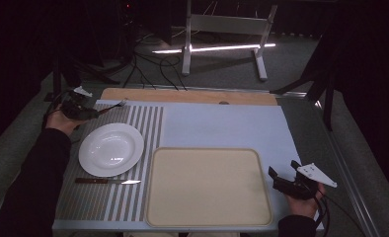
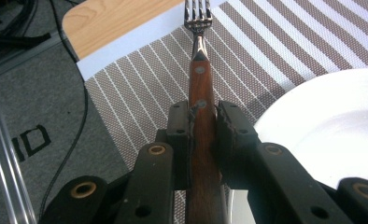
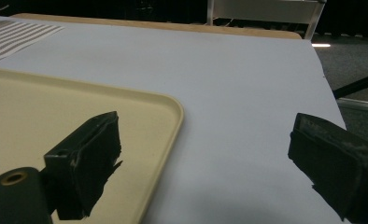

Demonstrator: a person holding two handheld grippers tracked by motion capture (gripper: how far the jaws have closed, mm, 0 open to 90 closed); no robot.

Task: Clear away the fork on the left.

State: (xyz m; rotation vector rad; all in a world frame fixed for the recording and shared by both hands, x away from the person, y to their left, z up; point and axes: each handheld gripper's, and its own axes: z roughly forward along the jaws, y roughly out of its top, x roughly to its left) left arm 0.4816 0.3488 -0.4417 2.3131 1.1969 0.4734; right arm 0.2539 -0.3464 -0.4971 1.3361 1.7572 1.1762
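The left tongs (image 2: pixel 201 122) are clamped on the wooden handle of a steel fork with riveted brown grips (image 2: pixel 199 79). The handle runs straight out between the two black pads, and the tines point away from the tongs, above the far edge of the striped brown-and-white placemat (image 2: pixel 140 88). In the high view the left tongs (image 1: pixel 99 111) sit at the far left corner of the counter (image 1: pixel 222 123), with the fork (image 1: pixel 114 105) projecting from them. A round white ceramic plate (image 1: pixel 111 149) lies just beside and below the left tongs. A wooden-handled table knife (image 1: pixel 107 181) lies beyond the plate, well apart from them.

The right tongs (image 3: pixel 205 158) stand wide open and empty, the left pad over the corner of a beige rectangular plastic tray (image 3: pixel 56 107).
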